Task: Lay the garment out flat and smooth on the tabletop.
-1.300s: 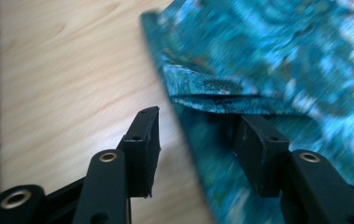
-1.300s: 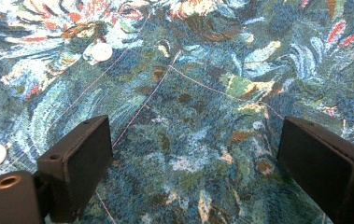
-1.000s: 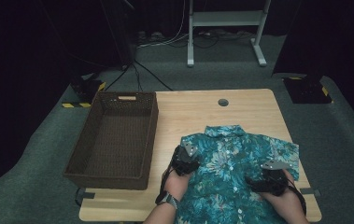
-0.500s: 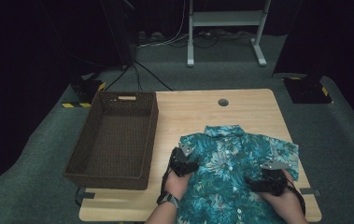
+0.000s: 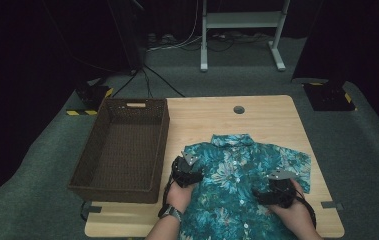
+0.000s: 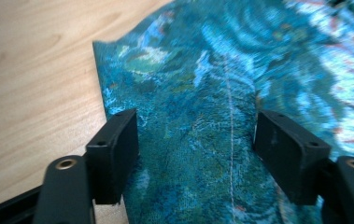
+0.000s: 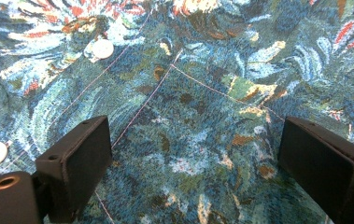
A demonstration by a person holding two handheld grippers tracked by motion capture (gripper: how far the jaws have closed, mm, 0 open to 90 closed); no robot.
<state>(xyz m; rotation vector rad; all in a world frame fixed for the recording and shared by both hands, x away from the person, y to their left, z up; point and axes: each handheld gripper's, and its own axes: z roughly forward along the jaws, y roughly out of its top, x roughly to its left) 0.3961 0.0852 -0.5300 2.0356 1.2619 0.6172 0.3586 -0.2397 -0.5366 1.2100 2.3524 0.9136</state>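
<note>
While its jaws have just been opening, left hand-held gripper [image 5: 186, 169] over shirt [image 5: 237, 180] sleeve edge, cloth apparently unpinched between them.

No readable text, labels, brands or numbers were found anywhere. The only sign-like marking was yellow-black hazard striping [image 5: 78, 112] on the floor by the basket [image 5: 122, 150], with no lettering.
</note>
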